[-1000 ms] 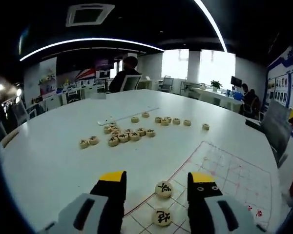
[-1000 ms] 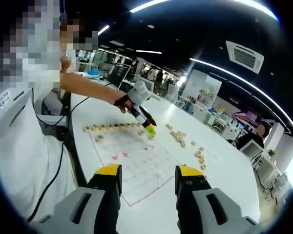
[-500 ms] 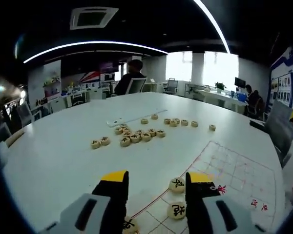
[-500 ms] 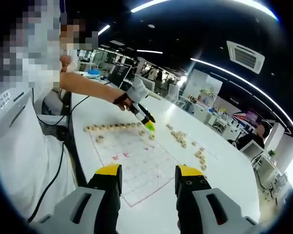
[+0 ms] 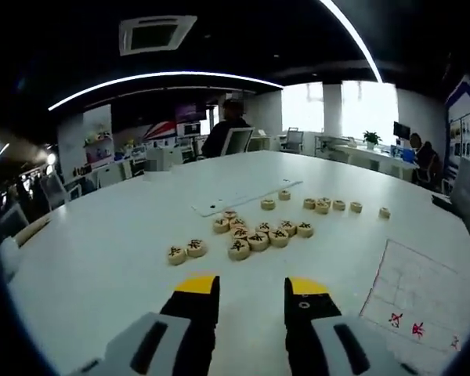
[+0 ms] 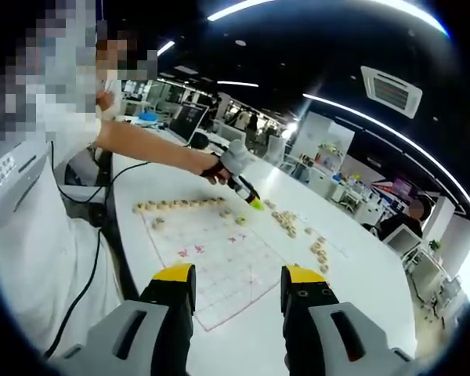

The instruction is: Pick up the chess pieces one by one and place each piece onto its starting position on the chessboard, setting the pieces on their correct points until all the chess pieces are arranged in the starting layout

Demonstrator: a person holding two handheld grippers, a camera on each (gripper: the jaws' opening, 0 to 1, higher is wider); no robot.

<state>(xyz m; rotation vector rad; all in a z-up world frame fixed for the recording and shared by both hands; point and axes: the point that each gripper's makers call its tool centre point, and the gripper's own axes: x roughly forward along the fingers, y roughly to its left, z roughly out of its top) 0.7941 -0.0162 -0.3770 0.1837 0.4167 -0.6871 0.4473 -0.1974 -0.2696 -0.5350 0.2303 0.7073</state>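
Observation:
The paper chessboard [image 6: 219,252] with red lines lies on the white table, and its corner [image 5: 413,305] shows at the right of the left gripper view. A row of round wooden pieces [image 6: 180,204] lines the board's far edge, with two single pieces [image 6: 158,222] in front of it. Loose pieces [image 5: 251,235] lie in a cluster ahead of my left gripper [image 5: 251,294], which is open and holds nothing. In the right gripper view the left gripper [image 6: 247,193] hovers past the board's edge, near the loose pieces [image 6: 286,222]. My right gripper [image 6: 236,282] is open and empty, above the board's near side.
A thin flat strip [image 5: 247,196] lies on the table beyond the cluster. A second line of loose pieces [image 5: 333,205] sits further right. The person's arm [image 6: 149,145] reaches across the table, and a cable [image 6: 102,211] hangs at its near edge. Chairs and desks stand behind.
My left gripper has swung off the board and its placed pieces toward the loose cluster, which is now nearer and centred. Its jaws stand slightly closer together. The right gripper has not moved.

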